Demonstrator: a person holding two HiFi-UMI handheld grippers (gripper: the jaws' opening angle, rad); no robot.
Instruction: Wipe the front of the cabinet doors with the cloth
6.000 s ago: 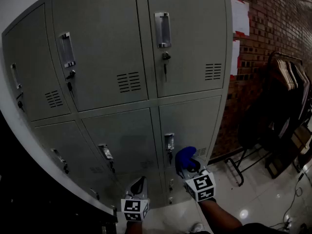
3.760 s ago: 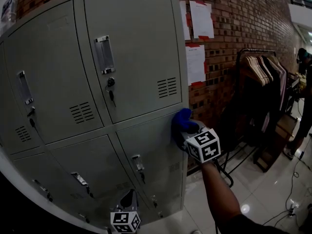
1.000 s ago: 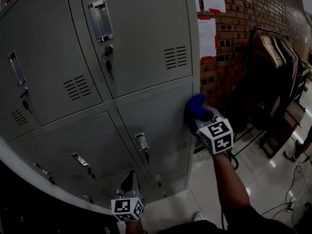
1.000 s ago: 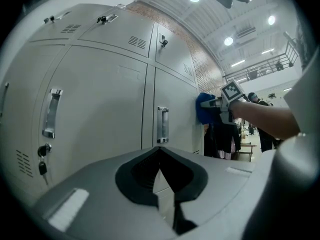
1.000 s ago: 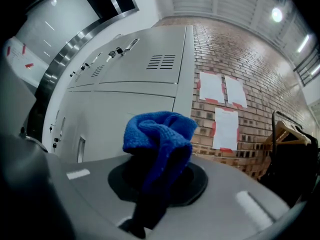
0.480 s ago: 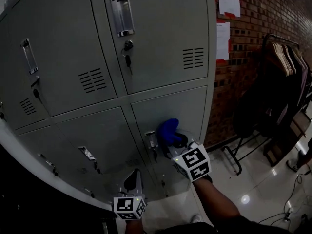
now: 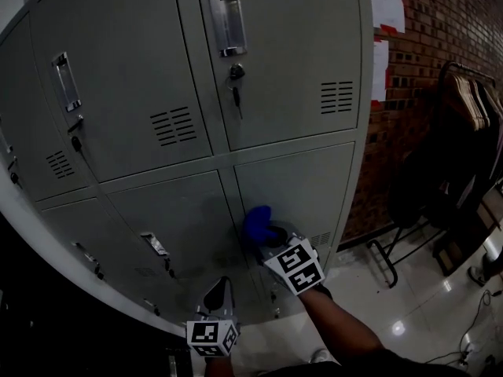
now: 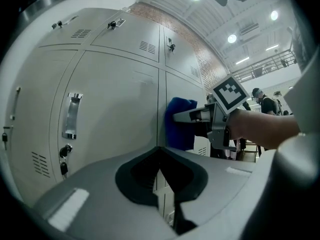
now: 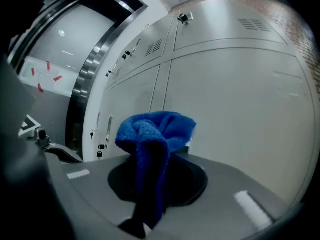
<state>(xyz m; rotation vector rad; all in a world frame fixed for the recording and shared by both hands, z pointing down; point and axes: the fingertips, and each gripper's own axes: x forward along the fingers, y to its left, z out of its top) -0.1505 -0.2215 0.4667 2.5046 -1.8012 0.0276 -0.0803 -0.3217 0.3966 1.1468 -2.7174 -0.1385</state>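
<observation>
Shifted toward 9 o'clock on the grey metal cabinet door, the right gripper has its jaws pinching the bunched blue cloth, so press flat and overlap strokes, while the left gripper idles, jaws pressed together.

Flat faces of the cabinet doors are left unobstructed for passage. Projecting handles and hanging keys are met near the doors' left edges. Rightward, open floor is bounded by a clothes rack and brick wall.

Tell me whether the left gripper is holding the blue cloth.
No, the left gripper has its jaws closed on nothing; the blue cloth sits in the right gripper.
</observation>
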